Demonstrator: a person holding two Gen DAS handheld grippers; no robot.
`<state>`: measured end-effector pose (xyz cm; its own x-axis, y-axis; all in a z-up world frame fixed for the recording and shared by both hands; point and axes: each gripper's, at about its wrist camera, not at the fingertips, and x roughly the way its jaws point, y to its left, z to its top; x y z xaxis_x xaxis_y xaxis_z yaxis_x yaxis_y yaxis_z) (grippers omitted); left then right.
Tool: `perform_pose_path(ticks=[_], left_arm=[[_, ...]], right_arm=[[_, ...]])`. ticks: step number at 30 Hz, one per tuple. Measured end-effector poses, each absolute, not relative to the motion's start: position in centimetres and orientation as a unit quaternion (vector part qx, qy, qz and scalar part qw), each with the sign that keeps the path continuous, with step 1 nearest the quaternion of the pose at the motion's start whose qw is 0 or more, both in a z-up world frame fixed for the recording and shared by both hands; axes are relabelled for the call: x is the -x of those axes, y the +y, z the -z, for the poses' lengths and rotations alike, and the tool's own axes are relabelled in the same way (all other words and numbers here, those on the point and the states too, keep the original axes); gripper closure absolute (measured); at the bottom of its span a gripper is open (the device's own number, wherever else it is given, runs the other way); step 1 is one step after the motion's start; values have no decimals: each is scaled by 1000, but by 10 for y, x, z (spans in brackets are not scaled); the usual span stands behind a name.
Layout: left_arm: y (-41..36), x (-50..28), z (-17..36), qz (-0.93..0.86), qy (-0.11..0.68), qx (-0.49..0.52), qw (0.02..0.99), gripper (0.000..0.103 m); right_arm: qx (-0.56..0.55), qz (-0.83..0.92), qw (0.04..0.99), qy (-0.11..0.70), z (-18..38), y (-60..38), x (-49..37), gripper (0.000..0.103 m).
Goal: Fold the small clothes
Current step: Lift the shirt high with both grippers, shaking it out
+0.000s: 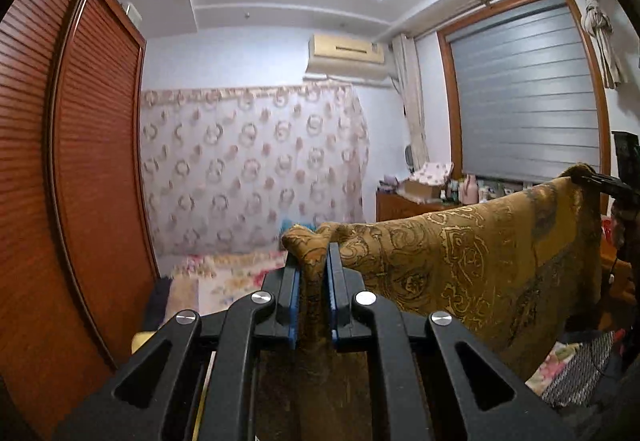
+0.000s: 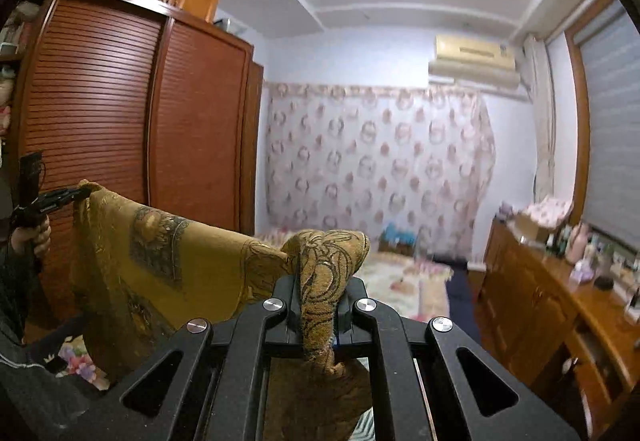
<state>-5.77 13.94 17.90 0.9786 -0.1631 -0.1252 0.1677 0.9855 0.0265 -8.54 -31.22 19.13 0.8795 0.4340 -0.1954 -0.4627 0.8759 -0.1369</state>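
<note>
A mustard-yellow cloth [image 1: 472, 261] with a dark ornate pattern hangs stretched in the air between my two grippers. My left gripper [image 1: 314, 253] is shut on one bunched corner, its blue pads [image 1: 295, 301] pressing the fabric. My right gripper [image 2: 320, 281] is shut on the other corner, and the cloth [image 2: 172, 253] folds over its fingertips. In the left wrist view the right gripper [image 1: 600, 181] pinches the far upper edge. In the right wrist view the left gripper [image 2: 68, 197] holds the far corner, with a hand [image 2: 34, 237] on its grip. The cloth's lower part is hidden.
A tall wooden wardrobe [image 2: 132, 129] with slatted doors stands at the left. A floral bed [image 2: 404, 281] lies below, with a patterned curtain [image 2: 376, 161] behind. At the right a wooden dresser [image 2: 536, 305] carries bottles and boxes under a window blind [image 1: 524, 93].
</note>
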Motion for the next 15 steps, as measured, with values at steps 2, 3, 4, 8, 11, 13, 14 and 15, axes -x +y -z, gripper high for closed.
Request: perform_pose_path(ticks=[2,3,4,8,11,13,14,15], left_arm=[[140,50,-190,77,50,-21,996,91],[141,46,-194,74,48,-24,996,91],[144,37,-198,70,46,-23,996,91],[148,2,-197,50,57,-29,997,91],[150,-35,-181,33,81,-34,996,91],[155,-73,-159,23,106,-35,993,91],[156,-88,-148,19,118,-36,992,91],[161,-113,-131,13,132,-37,990,91]], right_arm=[[99,-230,966,64,-203,-312,92,97],[102,-231,966,58,-205,-311,93,97],[105,-231,966,55,-206,-310,89,97],[119,-226,965,65,-191,-298,52,96],[132,-222,962,89,-174,-283,2,96],[134,-221,959,116,-158,-271,-40,96],[137,-219,957,129,-158,-265,-59,96],[143,-217,955,140,-147,-258,-81,96]])
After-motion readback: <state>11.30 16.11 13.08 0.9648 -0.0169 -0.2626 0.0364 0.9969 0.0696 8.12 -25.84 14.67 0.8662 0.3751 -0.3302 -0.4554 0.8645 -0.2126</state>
